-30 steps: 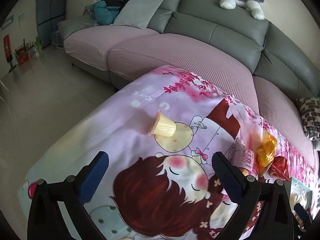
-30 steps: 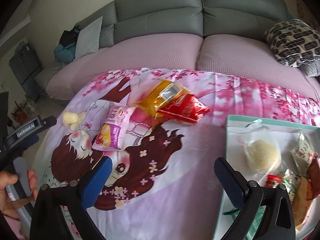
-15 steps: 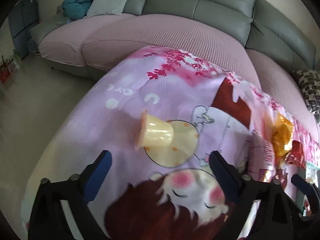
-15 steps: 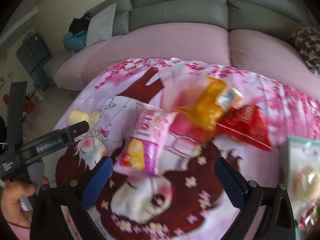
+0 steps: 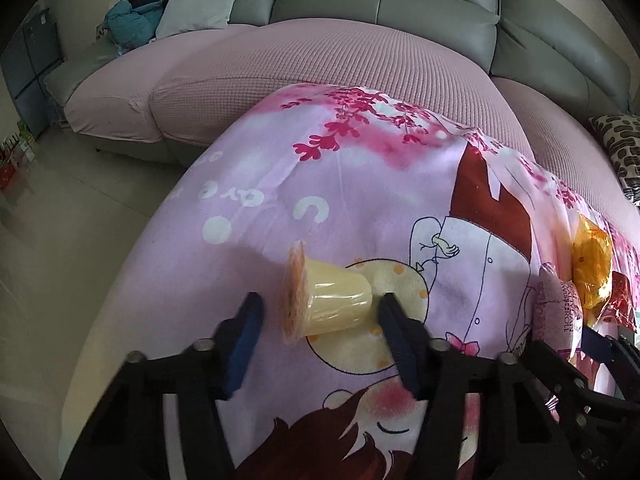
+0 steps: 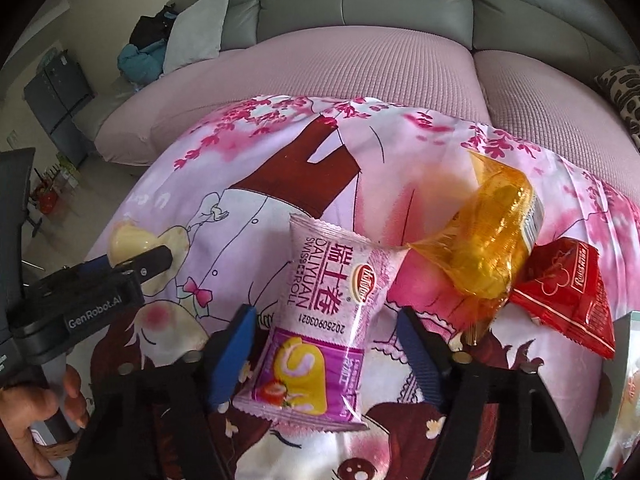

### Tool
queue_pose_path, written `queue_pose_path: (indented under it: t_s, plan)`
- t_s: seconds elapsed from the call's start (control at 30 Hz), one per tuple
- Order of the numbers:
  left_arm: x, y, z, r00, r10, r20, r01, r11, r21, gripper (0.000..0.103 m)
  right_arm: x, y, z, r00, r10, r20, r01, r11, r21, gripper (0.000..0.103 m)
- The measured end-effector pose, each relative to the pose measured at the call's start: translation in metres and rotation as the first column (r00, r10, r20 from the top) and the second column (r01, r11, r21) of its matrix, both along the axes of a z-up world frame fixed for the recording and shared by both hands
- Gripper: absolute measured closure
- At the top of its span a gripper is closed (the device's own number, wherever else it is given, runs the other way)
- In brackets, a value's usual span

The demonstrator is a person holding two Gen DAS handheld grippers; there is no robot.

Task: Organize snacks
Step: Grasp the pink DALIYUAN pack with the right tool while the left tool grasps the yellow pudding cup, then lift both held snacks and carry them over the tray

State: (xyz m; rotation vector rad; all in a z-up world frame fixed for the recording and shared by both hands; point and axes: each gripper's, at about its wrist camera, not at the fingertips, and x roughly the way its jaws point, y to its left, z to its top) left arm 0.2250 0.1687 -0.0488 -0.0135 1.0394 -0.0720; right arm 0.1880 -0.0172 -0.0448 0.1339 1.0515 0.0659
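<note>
A yellow jelly cup (image 5: 328,300) lies on its side on the cartoon-print cloth (image 5: 360,184). My left gripper (image 5: 320,312) is open, its fingers on either side of the cup, the right one at its base. A pink Swiss-roll packet (image 6: 324,320) lies between the open fingers of my right gripper (image 6: 326,344). Beyond it lie an orange-wrapped snack (image 6: 492,240) and a red packet (image 6: 568,292). The jelly cup (image 6: 128,240) and left gripper (image 6: 96,280) also show in the right wrist view.
A teal tray's edge (image 6: 630,320) with snacks is at the far right. A pink and grey sofa (image 5: 340,56) curves behind the table. The floor (image 5: 60,216) drops off to the left.
Both grippers moved forward and down. The left one now straddles the jelly cup; the right one now straddles the pink packet. Both sets of jaws have narrowed.
</note>
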Motion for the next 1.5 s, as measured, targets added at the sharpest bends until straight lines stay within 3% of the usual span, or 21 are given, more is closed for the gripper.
queue_pose_path:
  t_s: [0.03, 0.1, 0.27, 0.63, 0.93, 1.23, 1.5]
  plan:
    - [0.0, 0.0, 0.001, 1.0, -0.001, 0.0, 0.001, 1.0, -0.005, 0.058, 0.001, 0.001, -0.001, 1.0, -0.001, -0.004, 0.001, 1.0, -0.002, 0.037]
    - [0.0, -0.002, 0.001, 1.0, -0.003, -0.003, 0.003, 1.0, 0.004, 0.058, 0.003, 0.0, -0.002, 1.0, -0.005, -0.011, 0.005, 1.0, 0.015, 0.047]
    - [-0.005, -0.006, 0.005, 1.0, -0.008, -0.006, 0.008, 1.0, 0.012, 0.059, 0.0, -0.004, -0.001, 1.0, -0.004, -0.019, 0.004, 0.999, 0.037, 0.061]
    - [-0.041, -0.027, 0.024, 1.0, -0.011, -0.023, 0.01, 0.999, -0.036, 0.065, -0.047, -0.028, 0.021, 0.999, -0.043, -0.017, 0.044, 0.996, 0.079, 0.062]
    - [-0.081, -0.068, 0.053, 0.998, -0.061, 0.018, 0.063, 0.994, -0.092, 0.065, -0.112, -0.07, 0.056, 0.991, -0.124, 0.049, 0.117, 0.986, 0.117, 0.062]
    - [-0.107, -0.133, 0.081, 0.986, -0.151, 0.073, 0.158, 0.98, -0.117, 0.065, -0.163, -0.13, 0.08, 0.963, -0.252, 0.094, 0.238, 0.961, 0.144, 0.061]
    - [-0.119, -0.192, 0.105, 0.962, -0.243, 0.125, 0.258, 0.958, -0.123, 0.065, -0.185, -0.186, 0.096, 0.917, -0.378, 0.132, 0.358, 0.922, 0.151, 0.061]
